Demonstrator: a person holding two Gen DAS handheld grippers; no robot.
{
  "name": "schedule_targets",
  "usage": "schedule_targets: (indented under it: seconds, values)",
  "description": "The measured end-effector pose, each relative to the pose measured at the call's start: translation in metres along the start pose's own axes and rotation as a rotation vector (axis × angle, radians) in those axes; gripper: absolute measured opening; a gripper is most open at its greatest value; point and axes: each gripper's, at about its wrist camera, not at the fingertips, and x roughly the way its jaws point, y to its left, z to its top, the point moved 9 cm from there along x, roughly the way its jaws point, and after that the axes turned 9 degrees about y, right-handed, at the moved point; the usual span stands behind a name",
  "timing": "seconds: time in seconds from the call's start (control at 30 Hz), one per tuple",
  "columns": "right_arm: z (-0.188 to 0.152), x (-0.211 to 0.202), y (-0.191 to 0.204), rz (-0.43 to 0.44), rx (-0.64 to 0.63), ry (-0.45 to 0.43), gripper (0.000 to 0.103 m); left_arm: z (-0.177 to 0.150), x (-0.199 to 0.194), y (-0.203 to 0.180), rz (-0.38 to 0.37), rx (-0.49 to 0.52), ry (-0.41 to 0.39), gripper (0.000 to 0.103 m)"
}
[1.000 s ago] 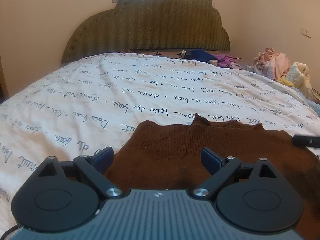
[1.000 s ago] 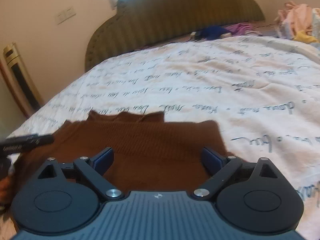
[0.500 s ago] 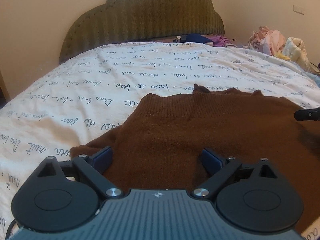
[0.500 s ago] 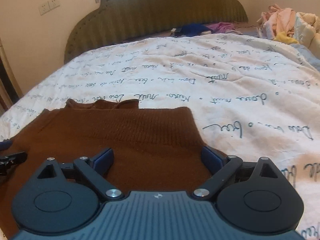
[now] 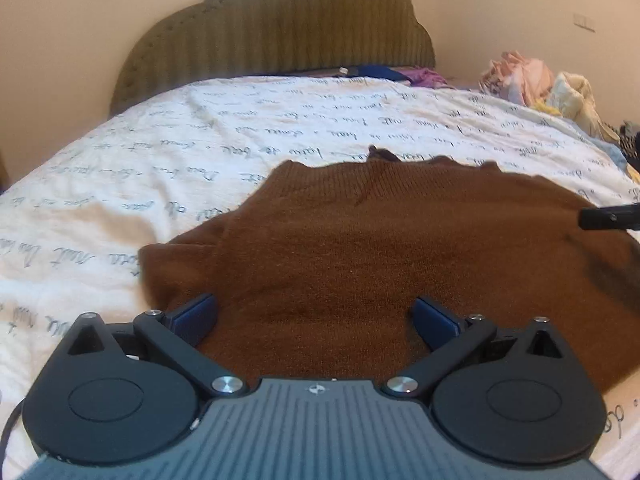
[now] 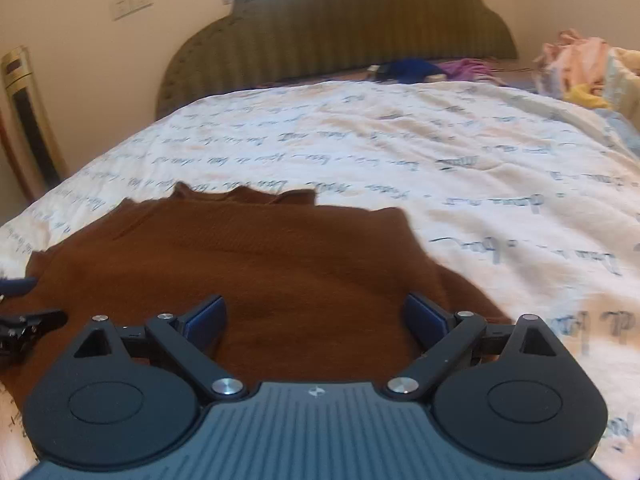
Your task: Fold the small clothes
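A brown knit sweater (image 5: 380, 248) lies flat on the bed, collar toward the headboard; it also shows in the right wrist view (image 6: 248, 264). My left gripper (image 5: 316, 316) is open above the sweater's near left part, beside a folded-in sleeve (image 5: 176, 256). My right gripper (image 6: 316, 314) is open above the sweater's near right part. The right gripper's tip shows at the right edge of the left wrist view (image 5: 608, 216). The left gripper's tip shows at the left edge of the right wrist view (image 6: 28, 324).
The bed has a white quilt (image 5: 200, 140) with script print and a green padded headboard (image 5: 280, 36). Blue and purple clothes (image 6: 420, 70) lie near the headboard. A pile of pastel clothes (image 5: 540, 84) sits at the far right.
Both grippers have drawn back toward the near edge and risen, so more of the sweater shows. Both stay open.
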Motion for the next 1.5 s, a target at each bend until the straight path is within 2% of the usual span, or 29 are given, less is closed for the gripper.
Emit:
schedule_targets:
  seconds: [0.13, 0.2, 0.23, 0.27, 0.37, 0.4, 0.47, 0.53, 0.6, 0.67, 0.73, 0.77, 0.8, 0.87, 0.93, 1.03, 1.07, 1.13, 1.2, 1.27, 1.33, 1.4, 1.43, 1.5]
  values:
    - [-0.010, -0.016, 0.013, 0.031, -0.053, -0.017, 0.097, -0.009, -0.027, -0.004, -0.062, -0.056, -0.022, 0.098]
    - [-0.023, -0.004, 0.008, 0.006, -0.065, 0.010, 0.098, -0.017, -0.023, -0.004, -0.075, -0.055, 0.023, 0.100]
    - [-0.030, 0.005, 0.001, -0.003, -0.070, 0.010, 0.098, -0.023, -0.014, -0.003, -0.073, -0.049, 0.053, 0.101]
    - [-0.035, 0.005, 0.000, 0.004, -0.092, -0.047, 0.099, -0.024, -0.011, -0.003, -0.059, -0.031, 0.041, 0.103]
    - [-0.033, 0.002, 0.001, 0.001, -0.081, -0.024, 0.099, -0.021, -0.014, -0.005, -0.040, -0.025, 0.054, 0.102]
    - [-0.033, 0.000, 0.004, -0.017, -0.097, -0.020, 0.099, -0.020, -0.019, -0.003, -0.035, -0.044, 0.044, 0.097]
    - [-0.032, -0.011, 0.010, -0.035, -0.084, -0.007, 0.099, -0.019, -0.035, 0.004, -0.044, -0.088, 0.011, 0.097]
    - [-0.029, -0.030, 0.018, 0.021, -0.044, -0.038, 0.099, -0.021, -0.049, 0.015, -0.051, -0.144, -0.005, 0.098]
    - [-0.031, -0.041, 0.027, 0.098, -0.024, -0.047, 0.099, -0.029, -0.054, 0.032, -0.068, -0.241, 0.021, 0.099]
    - [-0.037, -0.034, 0.032, 0.110, -0.047, -0.009, 0.099, -0.039, -0.050, 0.048, -0.097, -0.354, 0.068, 0.098]
    - [-0.051, -0.011, 0.027, 0.073, -0.071, 0.066, 0.100, -0.046, -0.047, 0.061, -0.153, -0.459, 0.086, 0.098]
    - [-0.053, -0.010, 0.027, 0.069, -0.100, 0.028, 0.101, -0.045, -0.050, 0.064, -0.177, -0.490, 0.075, 0.098]
    - [-0.052, -0.012, 0.029, 0.067, -0.102, 0.026, 0.101, -0.045, -0.051, 0.066, -0.218, -0.531, 0.083, 0.098]
    - [-0.046, -0.016, 0.032, 0.060, -0.063, 0.057, 0.101, -0.044, -0.051, 0.068, -0.346, -0.635, 0.098, 0.096]
    - [-0.038, -0.025, 0.037, 0.105, -0.013, 0.054, 0.101, -0.043, -0.049, 0.070, -0.472, -0.737, 0.113, 0.094]
    - [-0.025, -0.036, 0.047, 0.182, 0.030, 0.042, 0.101, -0.045, -0.044, 0.072, -0.588, -0.855, 0.125, 0.080]
    - [-0.021, -0.038, 0.050, 0.196, 0.034, 0.040, 0.101, -0.045, -0.041, 0.073, -0.608, -0.883, 0.125, 0.071]
    - [-0.013, -0.040, 0.060, 0.239, 0.046, 0.047, 0.101, -0.047, -0.034, 0.077, -0.585, -0.914, 0.133, 0.053]
    - [-0.004, -0.038, 0.073, 0.302, 0.071, 0.068, 0.101, -0.049, -0.029, 0.079, -0.506, -0.910, 0.137, 0.007]
    - [0.008, -0.031, 0.090, 0.362, 0.092, 0.104, 0.101, -0.048, -0.029, 0.075, -0.385, -0.835, 0.133, 0.008]
    - [0.021, -0.020, 0.117, 0.421, 0.088, 0.161, 0.101, -0.039, -0.043, 0.058, -0.261, -0.659, 0.078, 0.008]
    - [0.033, -0.005, 0.149, 0.487, 0.051, 0.229, 0.101, -0.027, -0.057, 0.030, -0.123, -0.431, 0.009, 0.008]
    - [0.039, 0.004, 0.168, 0.512, 0.025, 0.263, 0.101, -0.024, -0.061, 0.017, -0.079, -0.344, -0.019, 0.008]
    - [0.049, 0.025, 0.202, 0.539, -0.024, 0.330, 0.101, -0.021, -0.063, -0.005, -0.055, -0.252, -0.041, 0.008]
